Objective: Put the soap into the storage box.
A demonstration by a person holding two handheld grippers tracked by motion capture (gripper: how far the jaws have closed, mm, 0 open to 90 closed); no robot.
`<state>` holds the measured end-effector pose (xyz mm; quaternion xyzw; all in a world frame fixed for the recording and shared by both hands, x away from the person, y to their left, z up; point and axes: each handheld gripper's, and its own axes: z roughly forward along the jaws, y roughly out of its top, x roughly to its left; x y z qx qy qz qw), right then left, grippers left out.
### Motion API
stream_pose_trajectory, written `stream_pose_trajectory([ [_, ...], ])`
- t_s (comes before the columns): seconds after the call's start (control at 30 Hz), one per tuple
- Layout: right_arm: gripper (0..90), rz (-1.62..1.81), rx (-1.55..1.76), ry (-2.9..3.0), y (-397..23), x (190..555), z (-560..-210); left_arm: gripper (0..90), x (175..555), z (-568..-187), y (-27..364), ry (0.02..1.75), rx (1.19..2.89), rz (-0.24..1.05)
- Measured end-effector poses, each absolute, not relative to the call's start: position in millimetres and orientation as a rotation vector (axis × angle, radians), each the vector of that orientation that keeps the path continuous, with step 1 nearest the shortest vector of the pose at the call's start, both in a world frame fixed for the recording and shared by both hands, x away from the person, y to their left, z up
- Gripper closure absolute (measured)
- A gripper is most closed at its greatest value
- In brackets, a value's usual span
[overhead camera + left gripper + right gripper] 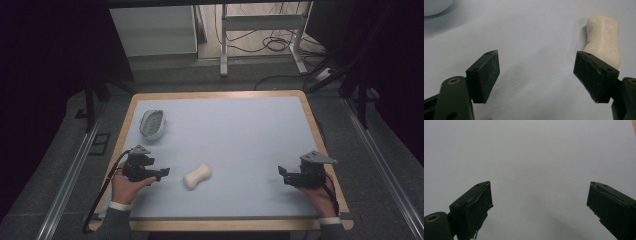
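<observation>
Soap bar (197, 176) lies flat on the grey-blue worktop (240, 135), near the front edge and left of centre, one end pointing toward the left gripper (161, 173). Cream coloured, waisted shape, embossed lettering on top, too blurred to read.

Left gripper is held low over the worktop just left of the soap, jaws pointing at it and standing wide apart with nothing between them. In the left gripper view the soap bar (605, 40) sits just beyond the right-hand jaw, off the centre line; no contact visible.

Right gripper (283, 172) is at the front right of the worktop, well apart from the soap, jaws pointing inward toward the middle. Right gripper view shows its jaws wide apart too, with bare worktop (536, 165) between them.

Soap dish (152, 123), oval and pale with a ribbed inside, sits at the rear left of the worktop, well apart from the soap and empty. Its rim (434, 7) shows in the top-left corner of the left gripper view.
</observation>
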<state>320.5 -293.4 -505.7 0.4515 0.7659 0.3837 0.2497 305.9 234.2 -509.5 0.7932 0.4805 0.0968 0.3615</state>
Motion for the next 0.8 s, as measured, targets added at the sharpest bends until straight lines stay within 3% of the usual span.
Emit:
stream_pose_trajectory([
  [0.8,7.3,1.032,1.258,2.065,-301.4,317.1,-502.3,22.3,303.5,-499.8,239.1,1.231,2.053,0.309],
])
